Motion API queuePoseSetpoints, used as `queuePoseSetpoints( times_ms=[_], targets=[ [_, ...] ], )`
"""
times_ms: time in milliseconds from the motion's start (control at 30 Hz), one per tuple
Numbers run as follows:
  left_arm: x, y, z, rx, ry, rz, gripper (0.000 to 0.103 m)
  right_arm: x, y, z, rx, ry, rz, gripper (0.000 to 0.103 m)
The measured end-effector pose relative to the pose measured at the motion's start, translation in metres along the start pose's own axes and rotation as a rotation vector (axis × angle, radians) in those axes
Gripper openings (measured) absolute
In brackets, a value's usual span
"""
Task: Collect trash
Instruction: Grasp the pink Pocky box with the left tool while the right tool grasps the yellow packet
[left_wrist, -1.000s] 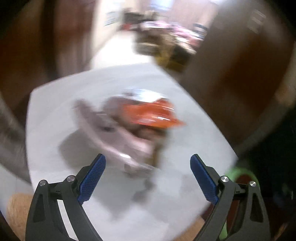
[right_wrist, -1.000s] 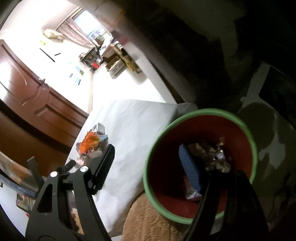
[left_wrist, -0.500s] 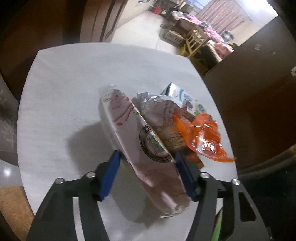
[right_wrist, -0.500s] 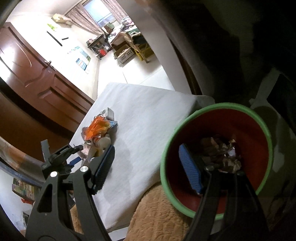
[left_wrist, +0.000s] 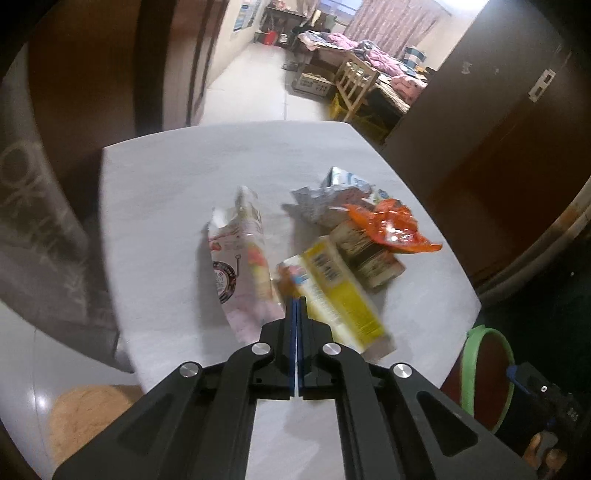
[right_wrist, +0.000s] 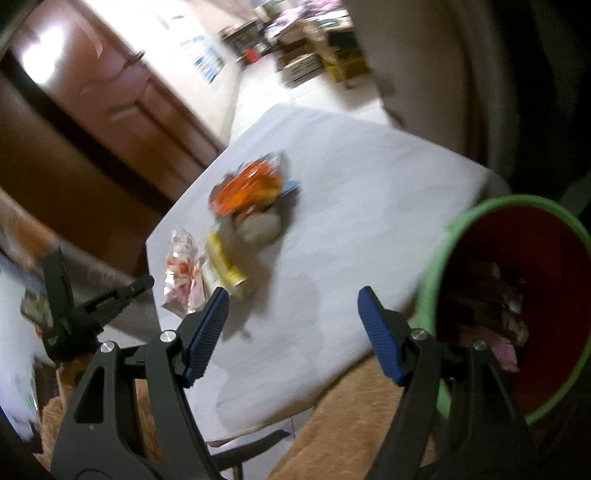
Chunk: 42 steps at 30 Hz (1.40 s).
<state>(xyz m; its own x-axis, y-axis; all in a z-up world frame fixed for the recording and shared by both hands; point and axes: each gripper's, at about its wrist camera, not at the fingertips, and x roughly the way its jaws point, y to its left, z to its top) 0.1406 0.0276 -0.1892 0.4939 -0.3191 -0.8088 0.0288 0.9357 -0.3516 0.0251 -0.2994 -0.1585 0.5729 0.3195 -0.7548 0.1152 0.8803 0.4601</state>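
- Left wrist view: the left gripper (left_wrist: 296, 306) had just been closing and its blue pads met with nothing between them; their tips sat in the gap between a pink-and-white snack packet (left_wrist: 242, 266) and a yellow carton (left_wrist: 334, 291), both lying on the white table (left_wrist: 166, 184)
- Beyond the carton lay a brown box (left_wrist: 369, 254), a torn orange wrapper (left_wrist: 391, 225) on top of it, and a crumpled silver wrapper (left_wrist: 328, 203) furthest off
- A red bin with a green rim (left_wrist: 484, 376) stood past the table's near right corner
- Right wrist view, blurred: the right gripper (right_wrist: 291, 332) hung over the table's near edge, jaws wide apart and empty
- The same litter lay ahead on the left side of the table, the bin (right_wrist: 517, 306) at right with scraps inside
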Motion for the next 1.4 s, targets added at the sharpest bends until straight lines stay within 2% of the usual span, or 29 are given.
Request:
queuePoseSetpoints(
  times_ms=[100, 133, 333, 400, 467, 567, 700, 767, 833, 900, 933, 1033, 1133, 1400],
  targets=[
    [-0.003, 0.020, -0.001, -0.047, 0.006, 0.003, 0.000, 0.022, 0.028, 0.003, -0.094, 0.027, 0.003, 0.070],
    [-0.006, 0.026, -0.003, -0.065, 0.006, 0.000, 0.003, 0.028, 0.035, 0.005, -0.115, 0.033, 0.004, 0.070],
    [-0.010, 0.041, -0.008, -0.112, -0.029, 0.029, 0.036, 0.093, 0.086, 0.023, -0.262, 0.130, 0.008, 0.070],
    [-0.014, 0.044, -0.007, -0.122, -0.055, 0.053, 0.049, 0.119, 0.104, 0.025, -0.319, 0.161, -0.019, 0.076],
    [-0.020, 0.049, -0.007, -0.130, -0.088, 0.085, 0.064, 0.138, 0.117, 0.024, -0.363, 0.181, -0.040, 0.078],
    [-0.024, 0.057, -0.006, -0.144, -0.113, 0.107, 0.075, 0.166, 0.134, 0.019, -0.430, 0.220, -0.081, 0.079],
    [-0.017, 0.071, -0.008, -0.170, -0.103, 0.131, 0.079, 0.186, 0.148, 0.008, -0.514, 0.241, -0.136, 0.076],
    [-0.012, 0.075, -0.010, -0.181, -0.088, 0.142, 0.080, 0.190, 0.147, 0.005, -0.506, 0.263, -0.139, 0.050],
    [-0.004, 0.079, -0.012, -0.191, -0.071, 0.146, 0.080, 0.190, 0.143, 0.003, -0.493, 0.267, -0.130, 0.047],
    [0.005, 0.080, -0.012, -0.182, -0.051, 0.156, 0.081, 0.185, 0.140, 0.003, -0.486, 0.257, -0.113, 0.038],
    [0.009, 0.080, -0.011, -0.167, -0.045, 0.163, 0.081, 0.182, 0.139, 0.004, -0.479, 0.248, -0.106, 0.012],
    [0.022, 0.080, -0.007, -0.131, -0.025, 0.193, 0.081, 0.162, 0.133, 0.005, -0.421, 0.248, -0.022, 0.007],
    [0.035, 0.079, -0.002, -0.119, 0.007, 0.204, 0.081, 0.149, 0.132, -0.002, -0.420, 0.244, 0.000, 0.007],
    [0.061, 0.066, -0.006, -0.061, 0.081, 0.214, 0.081, 0.127, 0.110, -0.025, -0.316, 0.276, 0.037, 0.007]
  ],
)
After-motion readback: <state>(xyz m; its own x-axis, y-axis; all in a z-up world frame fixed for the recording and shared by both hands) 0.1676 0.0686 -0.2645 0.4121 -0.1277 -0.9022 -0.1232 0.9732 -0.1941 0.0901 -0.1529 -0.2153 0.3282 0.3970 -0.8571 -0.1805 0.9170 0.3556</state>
